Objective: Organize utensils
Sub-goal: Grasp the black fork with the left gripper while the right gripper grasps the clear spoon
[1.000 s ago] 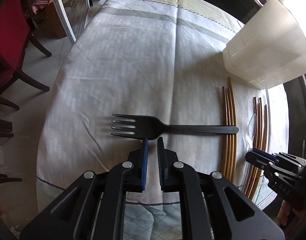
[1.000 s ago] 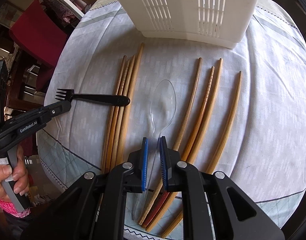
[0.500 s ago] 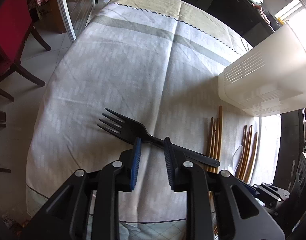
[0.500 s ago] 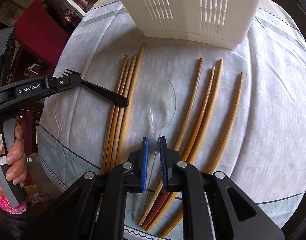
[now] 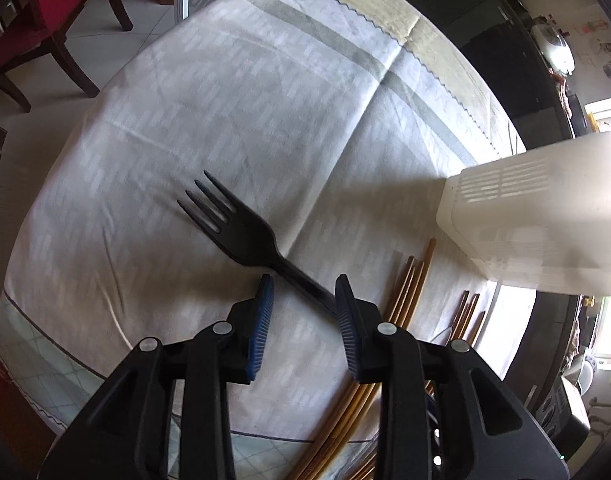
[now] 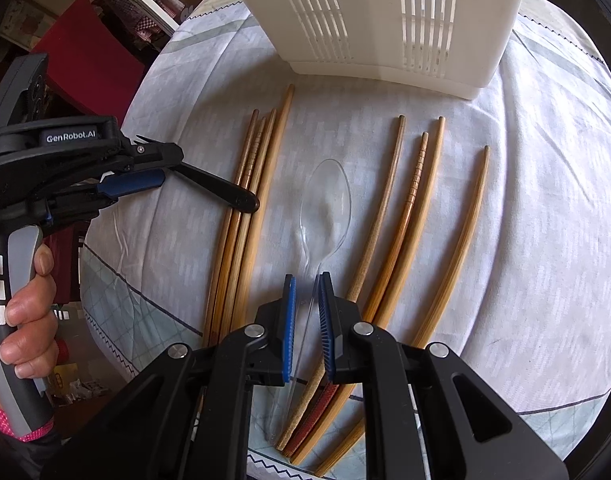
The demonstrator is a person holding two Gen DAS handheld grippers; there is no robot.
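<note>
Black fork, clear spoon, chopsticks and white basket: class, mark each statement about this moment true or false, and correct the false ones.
1. The left gripper is open around the black fork's handle. True.
2. The clear spoon sits inside the white basket. False: it lies on the tablecloth between chopstick groups.
3. The fork's handle end rests across the left chopstick bundle. True.
4. The right gripper grips a chopstick. False: its narrowly parted jaws flank the spoon's handle.
</note>
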